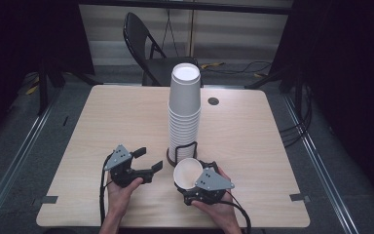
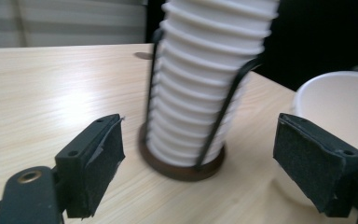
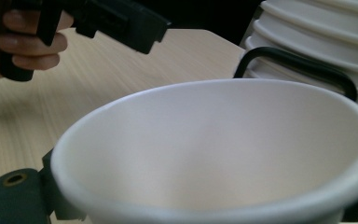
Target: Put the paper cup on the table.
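Loose cup: a single white cup [image 1: 187, 173] sat in the lower middle of the high view, mouth tilted up and toward the left, just in front of the stack's base.
Right gripper: the right gripper [image 1: 200, 187] was clamped on that cup; in its own view the cup [image 3: 223, 154] took up most of the frame between the jaws.
Left gripper: the left gripper [image 1: 148, 159] was lower left of centre, jaws spread wide with nothing between them, pointing at the stack. Its pads [image 2: 105, 154] were well apart.
Stack: a tall stack of white cups [image 1: 184, 109] stood mid-frame in a black wire holder [image 2: 235, 93] on a round dark base [image 2: 182, 168].
Counter: light wood counter [image 1: 117, 117], bare apart from these.
Background: a black folding chair [image 1: 143, 46] sat behind the counter at the top.
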A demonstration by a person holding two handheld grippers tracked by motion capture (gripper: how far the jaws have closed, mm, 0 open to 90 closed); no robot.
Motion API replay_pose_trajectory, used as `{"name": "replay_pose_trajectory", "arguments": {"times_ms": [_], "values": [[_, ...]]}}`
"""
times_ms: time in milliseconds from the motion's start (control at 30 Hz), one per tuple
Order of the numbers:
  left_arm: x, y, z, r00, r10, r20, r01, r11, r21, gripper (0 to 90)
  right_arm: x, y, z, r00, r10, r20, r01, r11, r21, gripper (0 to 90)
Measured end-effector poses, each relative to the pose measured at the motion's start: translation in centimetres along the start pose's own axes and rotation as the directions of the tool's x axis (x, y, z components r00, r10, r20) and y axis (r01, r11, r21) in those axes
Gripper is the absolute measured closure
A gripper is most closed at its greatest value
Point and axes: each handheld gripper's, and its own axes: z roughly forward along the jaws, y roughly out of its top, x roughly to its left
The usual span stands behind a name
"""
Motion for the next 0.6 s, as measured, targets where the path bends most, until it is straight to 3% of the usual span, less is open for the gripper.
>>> {"name": "replay_pose_trajectory", "arguments": {"times_ms": [133, 267, 433, 600], "values": [[0.5, -1.0, -0.5, 0.9971, -0.007, -0.076, 0.006, 0.9998, -0.021, 15.9, -0.7, 0.0, -0.3, 0.9995, 0.029, 0.013, -0.029, 1.000, -0.012, 10.7], [0.7, -1.7, -0.8, 0.9928, -0.005, -0.120, 0.001, 0.9997, -0.026, 16.0, -1.6, -0.1, -0.7, 0.9966, 0.075, 0.036, -0.074, 0.997, -0.022, 10.5], [0.6, -2.7, -1.2, 0.9890, 0.041, -0.142, -0.045, 0.9986, -0.026, 16.0, -2.6, -0.2, -1.2, 0.9912, 0.115, 0.066, -0.113, 0.993, -0.029, 10.5], [0.6, -3.4, -1.4, 0.9844, 0.052, -0.168, -0.058, 0.9979, -0.028, 15.6, -4.3, 0.1, -2.1, 0.9799, 0.171, 0.102, -0.165, 0.984, -0.064, 10.5]]}}
